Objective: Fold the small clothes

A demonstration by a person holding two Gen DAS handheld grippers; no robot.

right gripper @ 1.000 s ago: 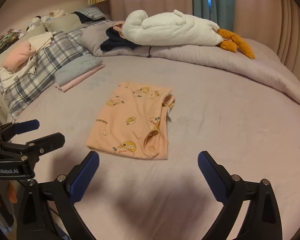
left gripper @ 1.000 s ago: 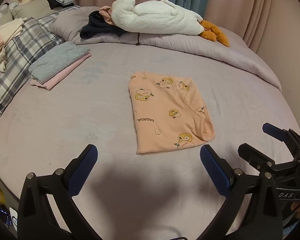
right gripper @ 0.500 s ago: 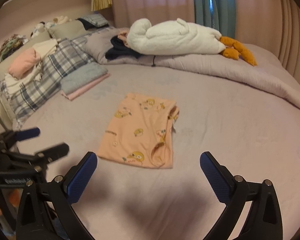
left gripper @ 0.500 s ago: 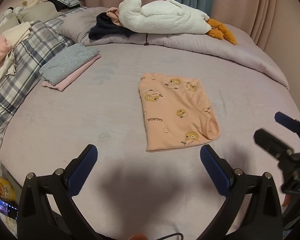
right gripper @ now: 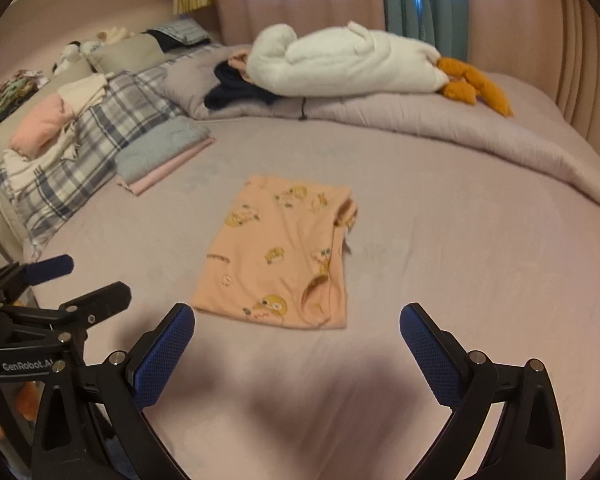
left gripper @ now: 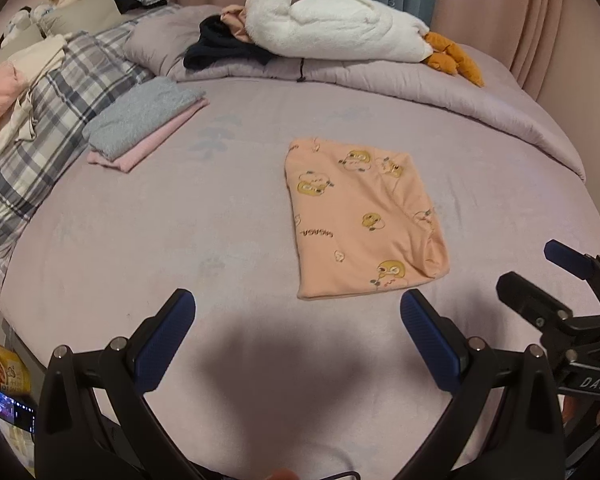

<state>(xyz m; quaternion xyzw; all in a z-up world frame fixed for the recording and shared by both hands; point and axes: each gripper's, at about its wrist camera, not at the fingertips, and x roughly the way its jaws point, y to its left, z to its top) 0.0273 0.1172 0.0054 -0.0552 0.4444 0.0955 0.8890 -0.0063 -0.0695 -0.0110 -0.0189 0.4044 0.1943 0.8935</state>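
Garment folded, both tools clear of it

Peach printed garment (left gripper: 360, 220) lies flat as a folded rectangle near the middle of the bed (left gripper: 140, 240), touched by neither tool. Its long axis runs near to far, the short edge facing the tools. From the left tool (left gripper: 296, 340) it sits ahead and slightly right; from the right tool (right gripper: 296, 344) it sits ahead and slightly left, so it lies between the two, about equally near each. Both tools stand with fingers wide apart, holding nothing, above bare bedding. A folded grey-on-pink stack (left gripper: 144, 124) rests far left, well apart from the garment. Judgement: the fold looks finished; the next move likely lifts the near short edge, or carries the piece left to the stack.
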